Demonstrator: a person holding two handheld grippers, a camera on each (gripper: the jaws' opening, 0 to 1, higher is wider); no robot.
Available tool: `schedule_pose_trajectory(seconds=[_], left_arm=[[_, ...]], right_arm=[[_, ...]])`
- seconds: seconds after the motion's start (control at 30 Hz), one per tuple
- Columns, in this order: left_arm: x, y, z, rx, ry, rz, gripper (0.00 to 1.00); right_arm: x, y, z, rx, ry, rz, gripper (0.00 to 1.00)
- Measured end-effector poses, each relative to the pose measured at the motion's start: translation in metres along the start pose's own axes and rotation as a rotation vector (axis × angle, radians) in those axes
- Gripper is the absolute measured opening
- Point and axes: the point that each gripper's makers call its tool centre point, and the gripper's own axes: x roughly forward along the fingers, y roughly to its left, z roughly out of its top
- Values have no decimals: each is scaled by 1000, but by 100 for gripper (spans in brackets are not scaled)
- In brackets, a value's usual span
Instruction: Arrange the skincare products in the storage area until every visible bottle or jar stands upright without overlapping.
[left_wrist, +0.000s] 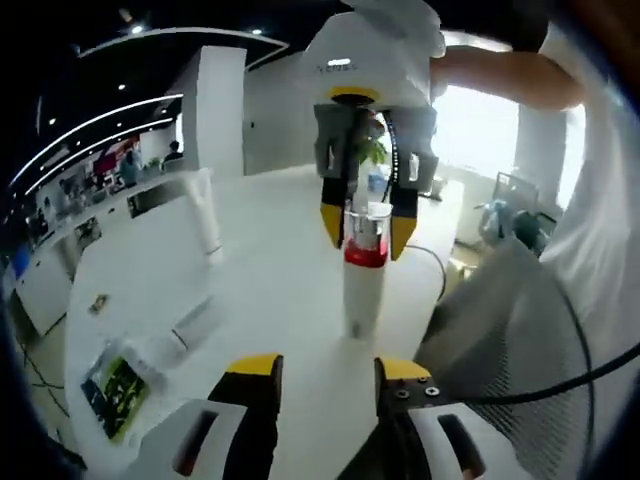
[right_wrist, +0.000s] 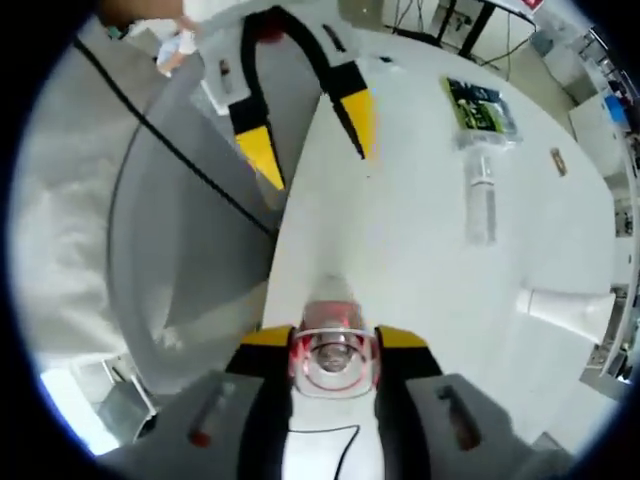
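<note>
Pinching one upright red-banded bottle (left_wrist: 364, 268): right tongs (left_wrist: 368, 228); left tongs (left_wrist: 328, 388) spread; one tube (left_wrist: 207, 215), one lying bottle (right_wrist: 481, 195)

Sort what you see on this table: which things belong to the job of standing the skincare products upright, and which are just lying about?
Job:
- white bottle with red collar, upright, held at its cap by the right gripper
- white tube, standing
- clear bottle, lying flat
- left gripper, open

Lying about:
- green-printed packet
- black cable
- small brown item
</note>
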Motion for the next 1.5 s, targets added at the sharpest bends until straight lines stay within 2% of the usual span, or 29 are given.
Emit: schedule_pose_trajectory(seconds=[0.1,0.27,0.4,0.47,0.63,0.67,0.73,0.8,0.87,1.03,1.17,1.4,1.5], left_arm=[[-7,6,-13,53,55,35,37],[-11,15,-26,68,99,91,37],[-10,18,-28,78,97,130,37],[-9,20,-28,124,103,157,36],[-9,17,-32,156,123,163,36],[-10,18,-36,173,146,164,37],[-12,24,-36,217,156,191,38],[-16,26,-31,187,146,184,38],[-20,35,-32,167,142,206,38],[-27,43,-55,184,181,232,35],[-27,47,-68,151,191,243,35],[-25,53,-78,87,228,252,34],[-25,57,-82,33,237,266,35]], right_arm=[[-5,-11,-6,8,3,-11,29],[-12,-30,-15,23,2,-25,29],[-13,-46,-21,44,-9,-18,29],[-13,-53,-24,52,-8,-17,29],[-15,-72,-35,54,16,-21,29],[-15,-77,-38,57,23,-20,29],[-15,-84,-42,58,29,-19,29],[-15,-91,-46,62,35,-18,29],[-16,-99,-49,66,38,-17,29],[-17,-118,-56,88,35,-20,29],[-19,-135,-63,105,37,-24,29],[-22,-164,-77,130,52,-33,29],[-23,-176,-84,145,55,-40,29]])
